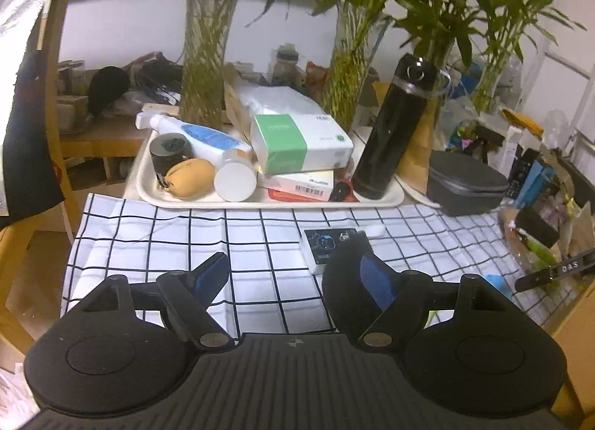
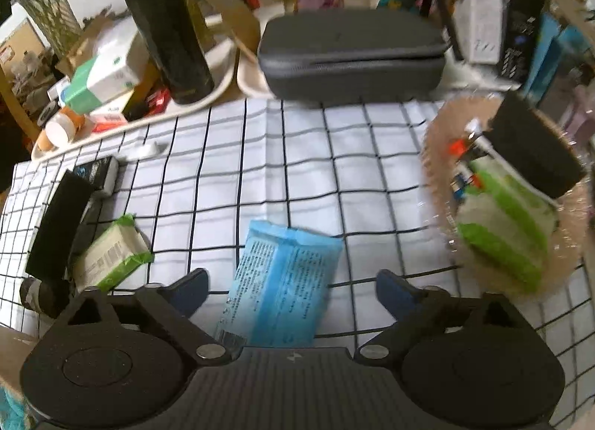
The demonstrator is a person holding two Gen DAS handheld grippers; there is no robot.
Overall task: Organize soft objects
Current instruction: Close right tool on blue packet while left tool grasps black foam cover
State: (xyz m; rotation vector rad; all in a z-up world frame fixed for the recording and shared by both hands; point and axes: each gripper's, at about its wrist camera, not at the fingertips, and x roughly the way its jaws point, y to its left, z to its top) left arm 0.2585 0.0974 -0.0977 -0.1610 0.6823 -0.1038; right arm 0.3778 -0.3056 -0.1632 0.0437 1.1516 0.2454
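Blue-padded jaws of the right gripper (image 2: 290,290) stand wide with the blue tissue pack (image 2: 282,285) lying between them on the checked cloth (image 2: 297,154), not gripped. Left gripper (image 1: 293,273) hangs wide and empty near a small dark box (image 1: 327,246). Risk — the slick wrapper may slip or bunch if pinched at its edge. A green-edged pack (image 2: 111,253) waits beside; more sit in the woven basket (image 2: 437,154). Print on the blue pack is unreadable; "DAS" shows on a black bar (image 1: 557,270).

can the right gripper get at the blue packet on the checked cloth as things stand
Probably yes. The right gripper is open, and the blue packet lies flat on the checked cloth between its fingers, with nothing on top. The green packet sits well off to one side.
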